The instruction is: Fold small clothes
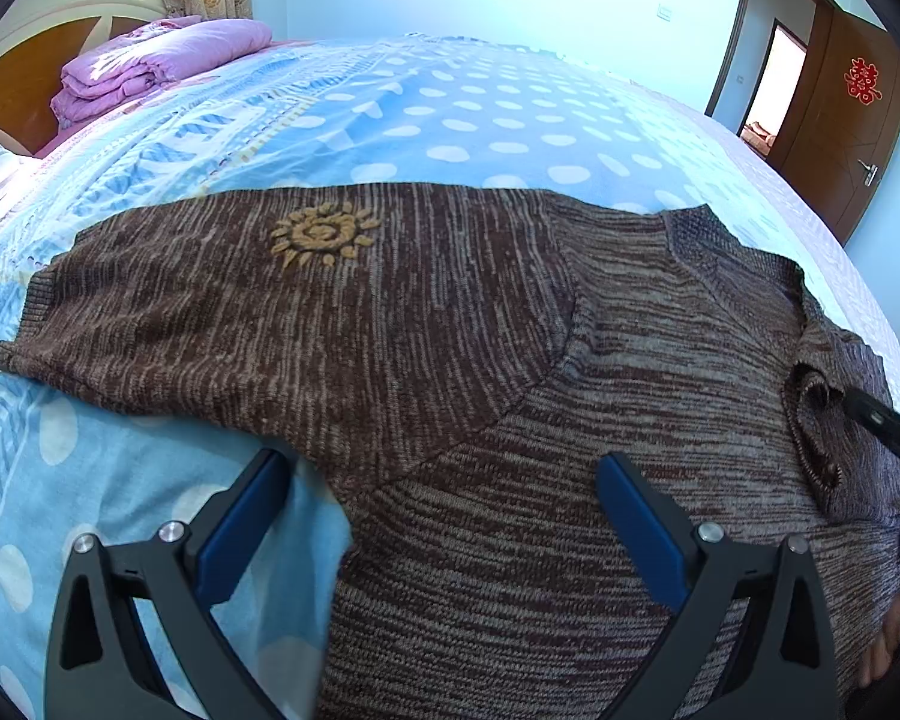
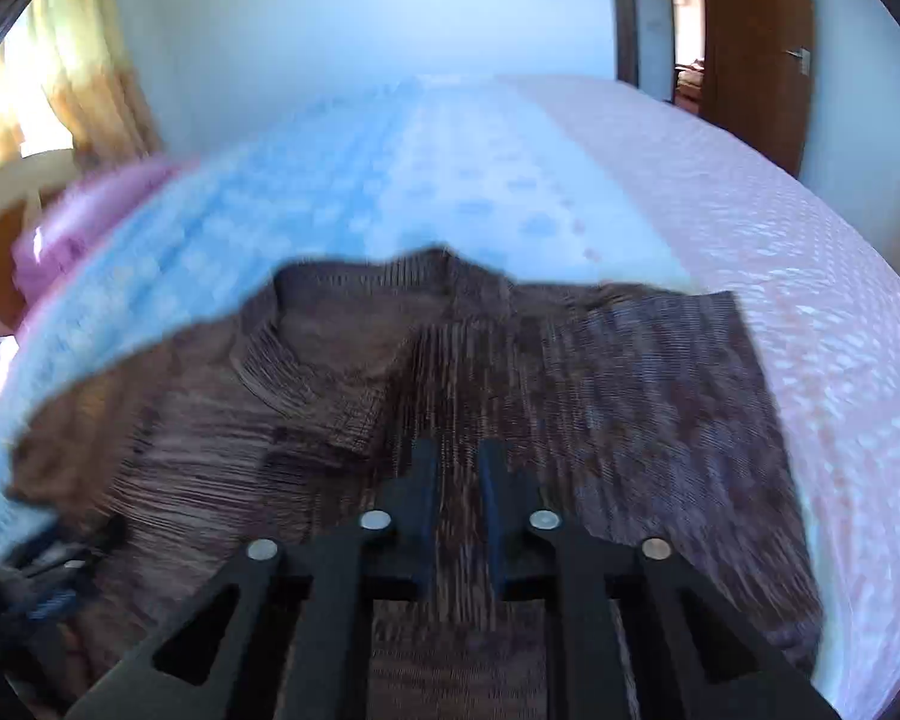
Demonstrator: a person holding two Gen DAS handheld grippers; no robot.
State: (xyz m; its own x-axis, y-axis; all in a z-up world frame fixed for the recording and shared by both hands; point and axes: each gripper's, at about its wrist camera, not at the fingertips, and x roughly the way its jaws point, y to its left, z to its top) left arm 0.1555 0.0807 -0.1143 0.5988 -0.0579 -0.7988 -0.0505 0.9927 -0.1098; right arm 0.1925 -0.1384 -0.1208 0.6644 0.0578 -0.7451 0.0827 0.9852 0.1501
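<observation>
Your left tool [image 1: 444, 504] sits at the bottom of the left wrist frame with its blue pads [image 1: 243, 531] spread wide and nothing between them but the brown knit sweater [image 1: 450, 324] lying flat underneath. The left pad hangs over the blue sheet, the right one over the sweater's body. No grip there; the pads touch nothing that you can make out.

Over to the right wrist view, blurred with motion: your right tool [image 2: 457, 468] is at bottom centre, jaws drawn almost together, with a narrow strip of the sweater [image 2: 462, 396] showing in the slit between them. The fabric there looks gathered up into a ridge running away from the fingertips, so you are pinching the knit. In the left view that same tool shows as a dark bar at the right edge, meeting a bunched fold of the sweater.

Further out, the sweater spreads across the bed [image 1: 492, 120]. One sleeve stretches to the left of the left wrist frame, carrying a yellow sun emblem [image 1: 324, 234] near the middle. The ribbed collar [image 2: 282, 360] shows left of centre in the right view.

Beyond, the blue dotted sheet runs to the far edge. A folded purple quilt [image 1: 150, 66] rests in the upper left by the headboard, and a brown door [image 1: 840, 120] stands at upper right.
</observation>
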